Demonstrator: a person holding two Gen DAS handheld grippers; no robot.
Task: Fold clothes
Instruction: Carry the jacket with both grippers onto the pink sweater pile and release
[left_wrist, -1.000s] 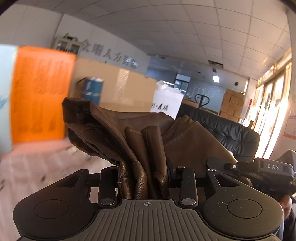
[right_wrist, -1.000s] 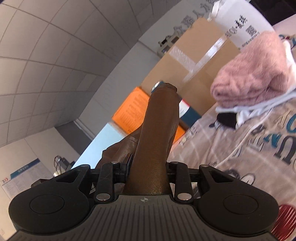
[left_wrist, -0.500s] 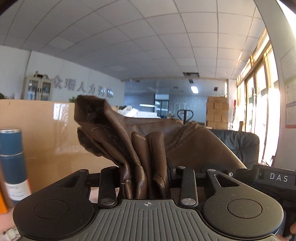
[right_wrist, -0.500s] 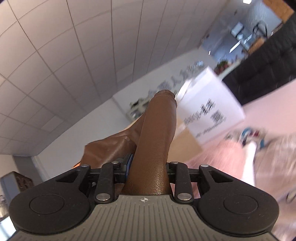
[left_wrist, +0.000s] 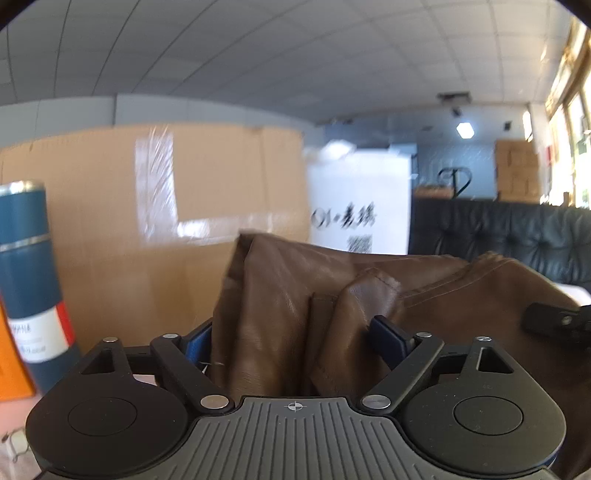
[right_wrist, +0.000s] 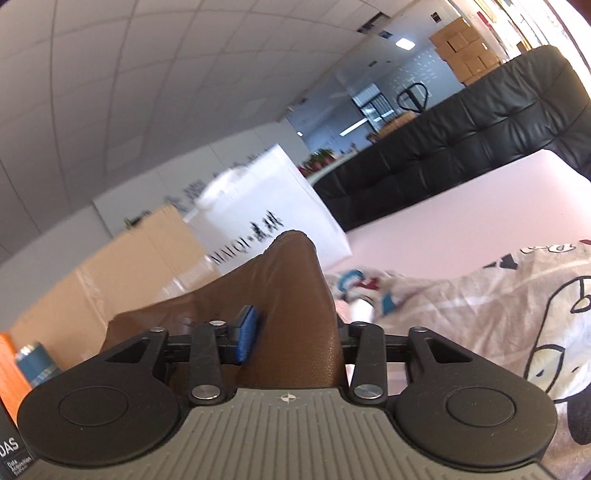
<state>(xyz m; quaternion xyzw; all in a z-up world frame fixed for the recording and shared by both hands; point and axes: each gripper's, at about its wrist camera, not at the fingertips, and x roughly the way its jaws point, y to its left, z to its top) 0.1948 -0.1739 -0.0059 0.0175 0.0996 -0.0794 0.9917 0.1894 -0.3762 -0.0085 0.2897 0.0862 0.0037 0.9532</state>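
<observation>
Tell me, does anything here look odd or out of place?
Nothing looks damaged or spilled. The brown leather garment is bunched unevenly in the left gripper, whose fingers stand apart. The right gripper holds a smoother fold.

Daylight interior, bright overall. Windows (left_wrist: 569, 122) at right edge of left view blown out to glare; a ceiling light (left_wrist: 465, 130) glows beyond. Cardboard box (left_wrist: 166, 206) and white bag (right_wrist: 266, 218) smeared by motion blur. Strong fisheye bending of ceiling lines; dark vignette at corners. Gripper bodies in the near foreground sharp.
</observation>
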